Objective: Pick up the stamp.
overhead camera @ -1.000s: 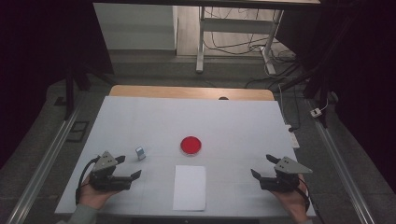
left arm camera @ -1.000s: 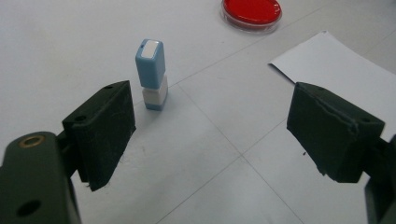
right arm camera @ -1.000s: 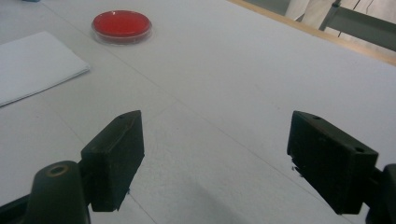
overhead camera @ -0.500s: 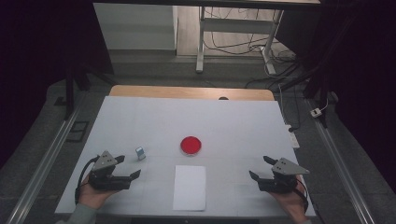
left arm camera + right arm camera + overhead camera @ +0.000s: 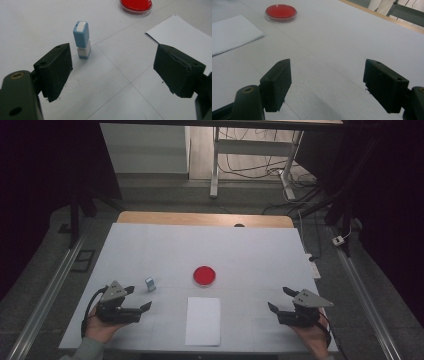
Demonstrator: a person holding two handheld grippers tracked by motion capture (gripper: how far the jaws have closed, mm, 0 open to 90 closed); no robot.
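Note:
A small blue and white stamp stands upright on the white table, just ahead of my left gripper, which is open and holds nothing. A round red ink pad lies near the table's middle. In front of it lies a white sheet of paper. My right gripper is open and empty near the front right, well to the right of the paper.
A wooden strip runs along the table's far edge. Metal rails flank the table on the floor. A desk frame with cables stands beyond the table.
Both grippers have shifted only slightly; the right one edged a little to the left. The stamp, ink pad and paper have not moved.

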